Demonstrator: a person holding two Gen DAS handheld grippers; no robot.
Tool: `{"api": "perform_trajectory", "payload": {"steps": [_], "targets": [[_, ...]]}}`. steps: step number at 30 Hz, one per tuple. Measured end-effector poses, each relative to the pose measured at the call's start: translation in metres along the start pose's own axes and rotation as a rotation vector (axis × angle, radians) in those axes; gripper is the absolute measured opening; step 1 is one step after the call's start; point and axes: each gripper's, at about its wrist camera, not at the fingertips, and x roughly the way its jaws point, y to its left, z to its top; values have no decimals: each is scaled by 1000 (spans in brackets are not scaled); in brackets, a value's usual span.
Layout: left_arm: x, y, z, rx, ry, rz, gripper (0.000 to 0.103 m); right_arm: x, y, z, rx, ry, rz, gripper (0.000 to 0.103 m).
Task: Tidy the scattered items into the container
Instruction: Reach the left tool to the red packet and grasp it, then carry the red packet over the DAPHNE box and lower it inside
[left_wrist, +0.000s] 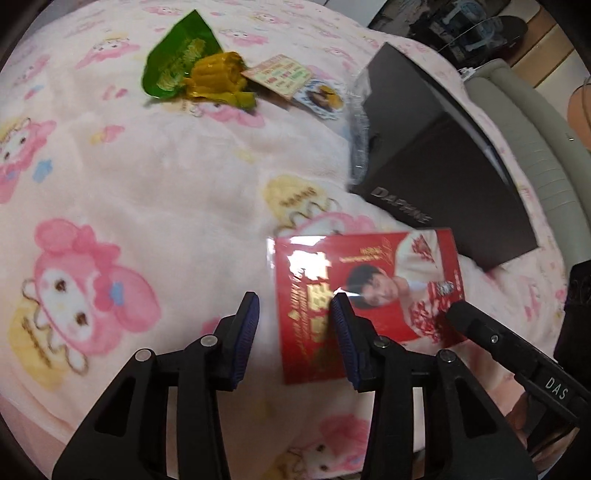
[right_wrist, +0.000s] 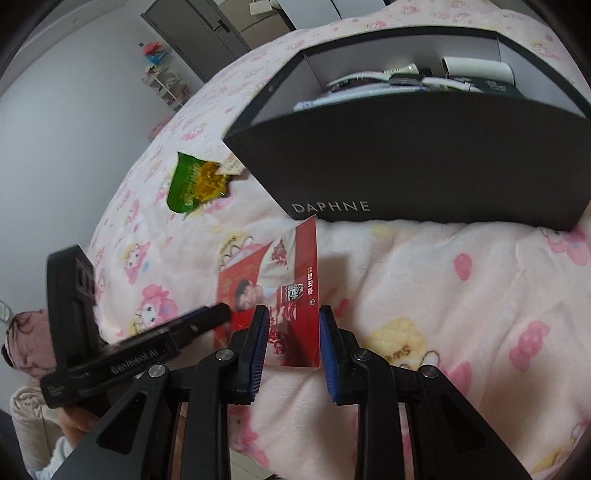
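A red photo card (right_wrist: 291, 266) in a clear sleeve hangs tilted just above the pink blanket and throws a shadow to its right. My right gripper (right_wrist: 293, 310) is shut on the card's near corner, which fills the gap between the blue pads. In the left wrist view one right finger (left_wrist: 480, 328) lies over the card (left_wrist: 388, 280). My left gripper (left_wrist: 299, 317) stands open at the card's left edge, with blanket showing between its fingers. The black DAPHNE box (right_wrist: 406, 166) sits open behind the card, with white tubes (right_wrist: 472, 68) inside. A green packet (left_wrist: 177, 59) and a yellow wrapper (left_wrist: 218, 77) lie far off.
A small printed tag (left_wrist: 280, 72) and a round sticker (left_wrist: 321, 98) lie beside the yellow wrapper. The pink cartoon blanket (left_wrist: 147, 166) covers the bed, and a grey bed frame (left_wrist: 535, 155) runs behind the box. A door and a small shelf (right_wrist: 162, 81) stand past the bed.
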Motion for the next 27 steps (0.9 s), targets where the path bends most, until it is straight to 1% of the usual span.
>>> {"api": "perform_trajectory", "payload": {"steps": [1,5,7,11,14,16,19,23,27], "targets": [[2,1,1,-5,4,7,43,4,-2,0,2,5,-9,23],[11,0,3,-8,18,32,43,21,-11,2,18,21,-43,24],[12,-6,3,1,22,25,44,29,-13,2,17,31,-54,26],[6,-19,2,32,27,22,44,22,-16,0,12,22,-5,26],[0,-28,0,55,30,20,44,11,-20,0,24,4,5,26],[-5,-33,-1,51,26,4,44,-1,-22,1,37,-10,1,26],[-19,-42,-1,35,-7,-28,42,-23,-16,5,16,-57,12,26],[-43,-57,-1,39,-43,-62,42,-55,-9,10,-6,-125,26,26],[-54,-72,5,66,-85,-70,42,-75,-4,14,-13,-170,55,26]]}}
